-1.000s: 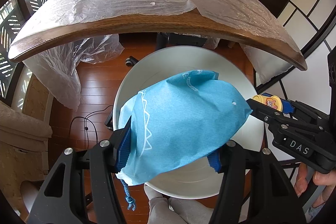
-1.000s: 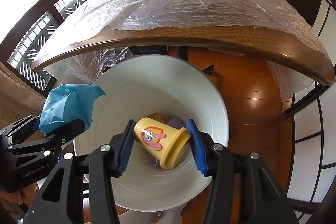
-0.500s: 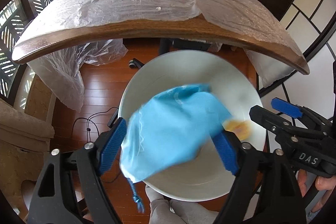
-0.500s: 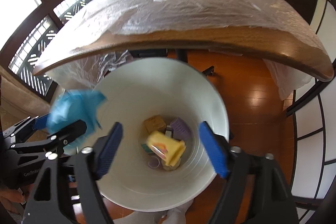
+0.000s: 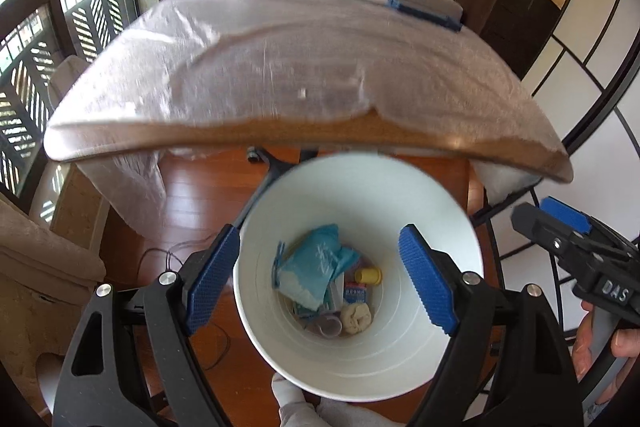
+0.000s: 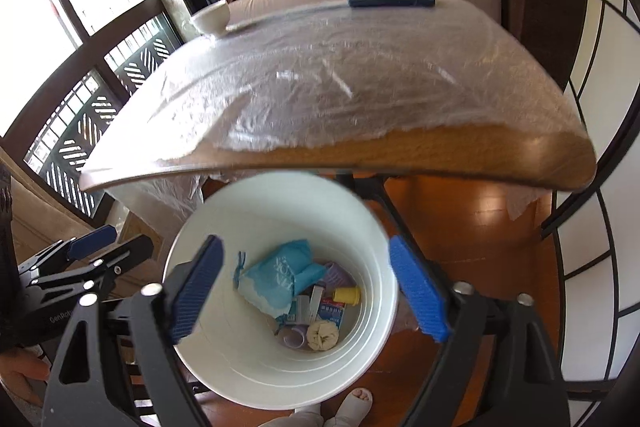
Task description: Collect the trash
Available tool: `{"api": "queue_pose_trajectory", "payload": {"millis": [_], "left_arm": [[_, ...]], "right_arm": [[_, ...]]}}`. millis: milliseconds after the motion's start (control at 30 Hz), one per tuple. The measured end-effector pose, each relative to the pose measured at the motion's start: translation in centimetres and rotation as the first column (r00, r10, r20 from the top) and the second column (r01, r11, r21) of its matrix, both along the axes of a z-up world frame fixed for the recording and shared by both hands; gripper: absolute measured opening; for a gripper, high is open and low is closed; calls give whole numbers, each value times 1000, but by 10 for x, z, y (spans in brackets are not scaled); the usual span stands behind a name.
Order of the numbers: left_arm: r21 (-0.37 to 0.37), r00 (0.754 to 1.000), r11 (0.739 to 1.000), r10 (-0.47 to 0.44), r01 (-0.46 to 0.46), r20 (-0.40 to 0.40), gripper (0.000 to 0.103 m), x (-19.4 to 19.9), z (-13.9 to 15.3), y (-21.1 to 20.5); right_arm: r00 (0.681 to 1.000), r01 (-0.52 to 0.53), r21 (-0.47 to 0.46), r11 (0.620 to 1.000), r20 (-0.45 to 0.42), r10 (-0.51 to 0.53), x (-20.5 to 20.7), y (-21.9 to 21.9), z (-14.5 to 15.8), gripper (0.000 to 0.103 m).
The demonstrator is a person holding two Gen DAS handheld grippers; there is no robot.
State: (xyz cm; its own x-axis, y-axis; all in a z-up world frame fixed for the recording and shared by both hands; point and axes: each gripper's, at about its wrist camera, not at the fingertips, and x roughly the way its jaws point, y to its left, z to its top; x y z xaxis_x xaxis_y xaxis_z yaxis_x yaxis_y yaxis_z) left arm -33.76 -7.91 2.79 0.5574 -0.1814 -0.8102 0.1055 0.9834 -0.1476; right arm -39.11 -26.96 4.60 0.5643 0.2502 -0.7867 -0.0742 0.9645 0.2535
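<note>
Both grippers are hovering over the white bin [image 5: 448, 227], their jaws having just been opening and now released, nothing between them. The blue pouch [image 5: 316, 269] and yellow cup [image 5: 368, 275], gripped a moment ago, are now lying inside among other trash. The plastic-covered bench [image 5: 300, 143] beyond looks cleared of trash.

Crumpled blue bag [image 5: 316, 273] and yellow cup [image 5: 368, 275], seemingly sideways, lie in white bin [image 5: 452, 227].

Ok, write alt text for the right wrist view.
Open right gripper, nothing between its fingers, above a white bin holding a blue bag, a yellow cup and other trash. Behind stands a plastic-covered wooden table.
</note>
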Motion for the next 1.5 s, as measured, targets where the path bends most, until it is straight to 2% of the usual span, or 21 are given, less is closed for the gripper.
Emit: {"api": "queue_pose_trajectory", "payload": {"millis": [67,233,367,533,733,867,967,1133,1400,1500], "left_arm": [[11,998,1000,22,-23,66,94,6,18,2],[28,988,998,49,-54,146,94,37,53,17],[66,975,995,54,-70,214,94,78,75,36],[91,970,994,42,-66,240,94,141,84,60],[120,976,991,24,-51,217,94,211,69,86],[141,983,989,18,-44,184,94,247,51,93],[139,987,989,34,-57,159,94,268,39,98],[128,988,986,90,-105,123,94,296,25,107],[140,985,977,150,-161,83,94,327,6,120],[166,986,973,149,-159,72,94,332,0,120]], "right_arm": [[999,4,1,1000,51,-4,4,-7,16,92],[994,32,-9,999,105,-31,28,-23,43,92],[985,73,-49,996,161,-64,70,-33,64,92],[973,146,-81,986,189,-129,127,-43,72,92],[960,241,-136,961,176,-216,210,-63,61,92],[960,261,-192,946,160,-232,251,-75,45,92],[962,264,-191,945,126,-243,276,-89,29,92],[962,274,-226,935,79,-263,306,-109,5,92],[956,291,-255,922,52,-288,326,-137,-14,92],[950,310,-250,917,41,-310,330,-150,-19,92]]}}
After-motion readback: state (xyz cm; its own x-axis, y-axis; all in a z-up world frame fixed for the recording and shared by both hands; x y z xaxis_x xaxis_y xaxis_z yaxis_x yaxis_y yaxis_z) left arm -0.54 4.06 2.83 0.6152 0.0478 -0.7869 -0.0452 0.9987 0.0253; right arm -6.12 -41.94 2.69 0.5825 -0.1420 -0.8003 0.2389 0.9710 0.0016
